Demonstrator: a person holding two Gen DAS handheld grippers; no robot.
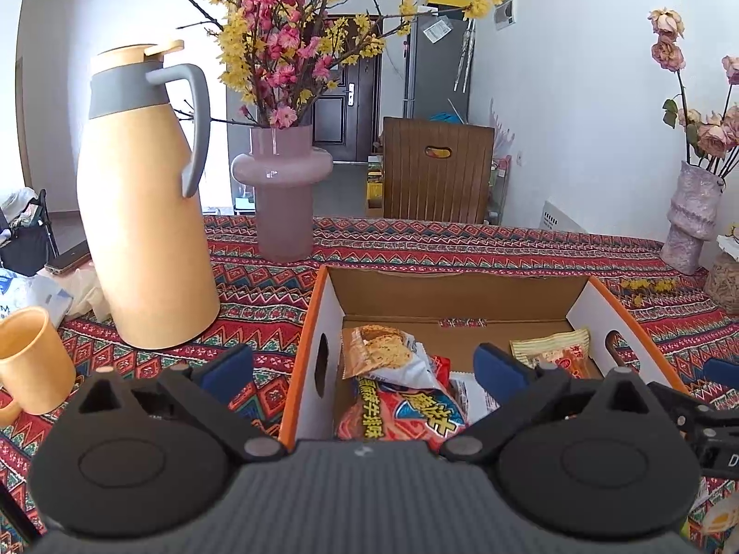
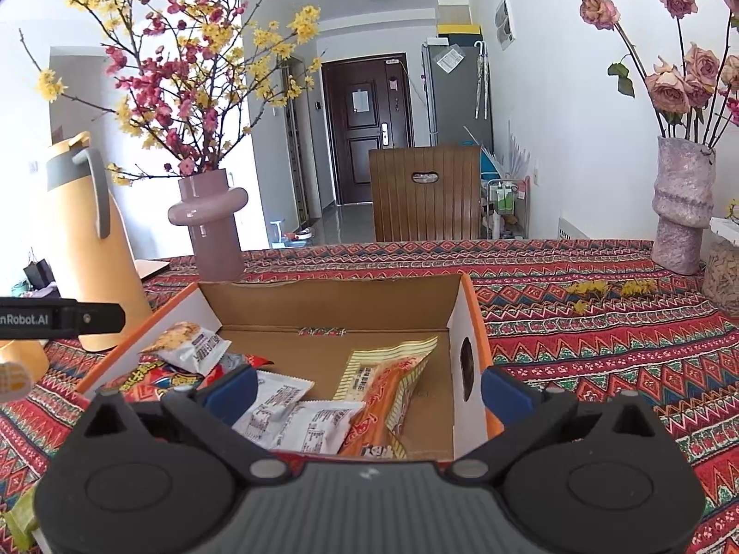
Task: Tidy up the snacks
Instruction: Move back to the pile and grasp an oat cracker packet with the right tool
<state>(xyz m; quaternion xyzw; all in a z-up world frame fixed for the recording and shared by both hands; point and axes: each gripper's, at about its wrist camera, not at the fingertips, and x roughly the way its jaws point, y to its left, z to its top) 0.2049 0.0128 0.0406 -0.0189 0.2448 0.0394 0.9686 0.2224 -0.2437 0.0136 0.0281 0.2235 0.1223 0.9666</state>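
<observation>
The snack packets (image 2: 323, 411) all lie inside the cardboard box (image 2: 323, 295), so they look tidied away, and that may be why the left gripper (image 1: 365, 364) and right gripper (image 2: 369, 388) hang just over the box, wide open and holding nothing.

Both wrist views look forward and slightly down from close behind the cardboard box (image 1: 462, 295) (image 2: 332, 304): left from its left-hand side, right from its right-hand side. Shared: box interior, table beyond it.
</observation>
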